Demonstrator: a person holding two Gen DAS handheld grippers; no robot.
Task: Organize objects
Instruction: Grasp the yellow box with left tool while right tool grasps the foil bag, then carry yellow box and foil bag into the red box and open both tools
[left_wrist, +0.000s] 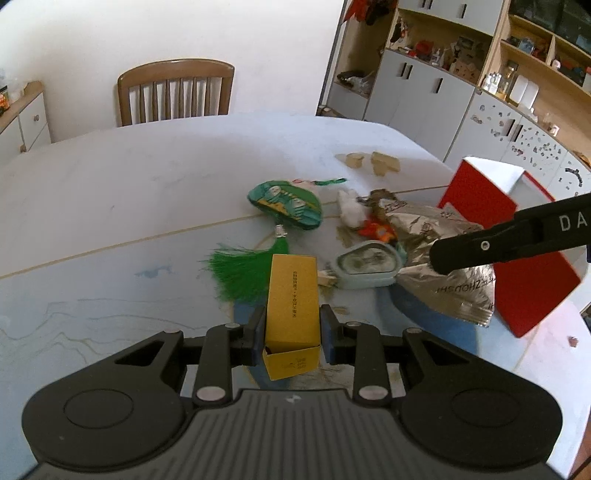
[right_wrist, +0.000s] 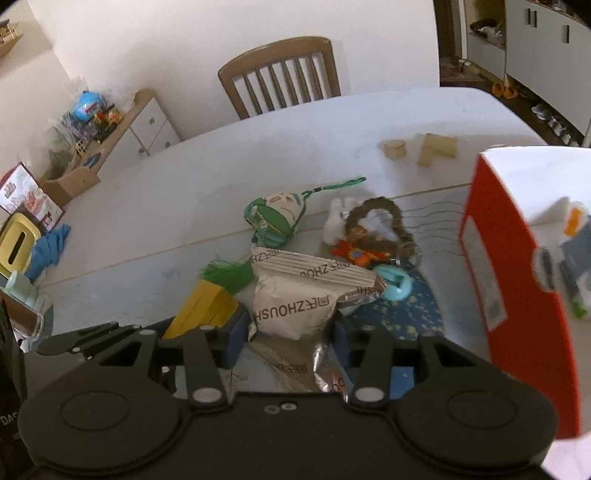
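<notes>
Left gripper (left_wrist: 292, 334) clamps yellow carton (left_wrist: 292, 314); right gripper (right_wrist: 286, 338) pinches silver foil bag (right_wrist: 295, 299), both lifted above table (left_wrist: 110, 206). Green tasselled sachet (left_wrist: 284, 206), wreath (right_wrist: 380, 230), teal case (left_wrist: 365, 267) unsorted; red box (right_wrist: 506, 288) stands right.

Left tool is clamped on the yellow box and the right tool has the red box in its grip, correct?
Not quite. The left tool is clamped on the yellow box, but the right tool grips the silver foil bag, not the red box, which stands apart at the right. The right wrist view shows it.
</notes>
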